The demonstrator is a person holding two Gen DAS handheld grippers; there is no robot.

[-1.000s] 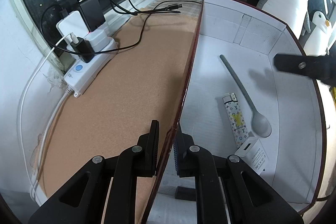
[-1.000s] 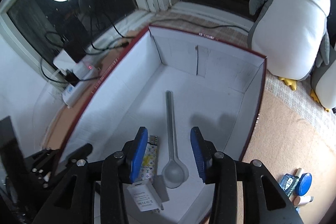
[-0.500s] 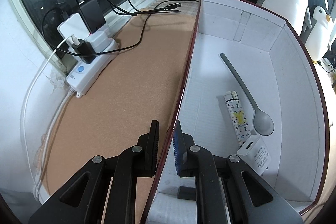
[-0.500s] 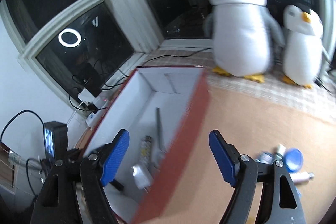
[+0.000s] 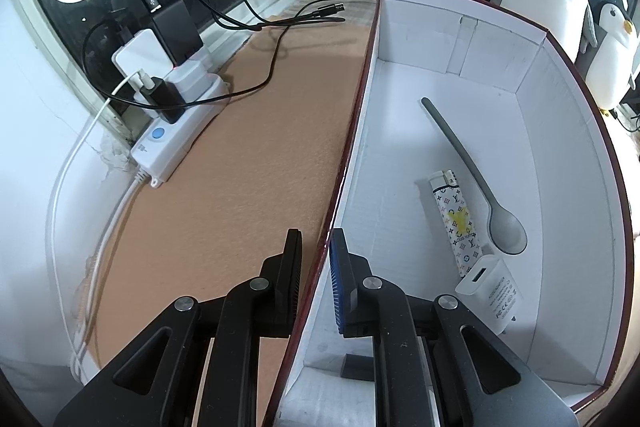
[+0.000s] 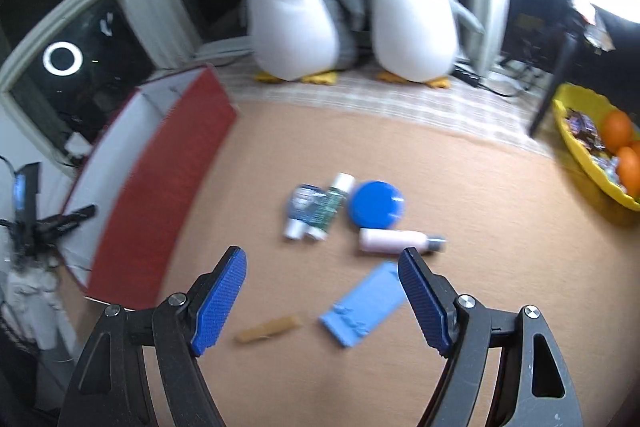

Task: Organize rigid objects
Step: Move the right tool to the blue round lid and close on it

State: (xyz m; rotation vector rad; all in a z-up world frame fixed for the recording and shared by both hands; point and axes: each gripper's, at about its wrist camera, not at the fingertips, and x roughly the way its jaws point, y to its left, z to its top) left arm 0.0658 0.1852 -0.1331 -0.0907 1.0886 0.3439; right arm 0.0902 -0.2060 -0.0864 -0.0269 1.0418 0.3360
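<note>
Reaching for the next loose item is the step in hand, judging by where the right gripper (image 6: 322,301) hangs: above the tan bench (image 6: 480,247), its blue-padded jaws spread wide with nothing between them, having just been opening. To do it well, pick one item, square the jaws across its narrow side and come down straight, so neighbours are not knocked. Nearest lies a flat light-blue ridged plastic piece (image 6: 366,303), just beside a short tan stick (image 6: 268,329). Further off sit a pale pink tube with a grey cap (image 6: 400,241), a round blue lid (image 6: 376,205) and a huddle of small clear-and-green bottles (image 6: 316,207), touching one another; blur hides finer detail.

Meanwhile the left gripper (image 5: 316,279) is clamped on the near wall of the dark-red, white-lined cardboard box (image 5: 560,131), steadying it. Inside already lie a long grey spoon (image 5: 476,179), a white patterned lighter (image 5: 456,219) and a white USB charger block (image 5: 492,291), close together.
</note>
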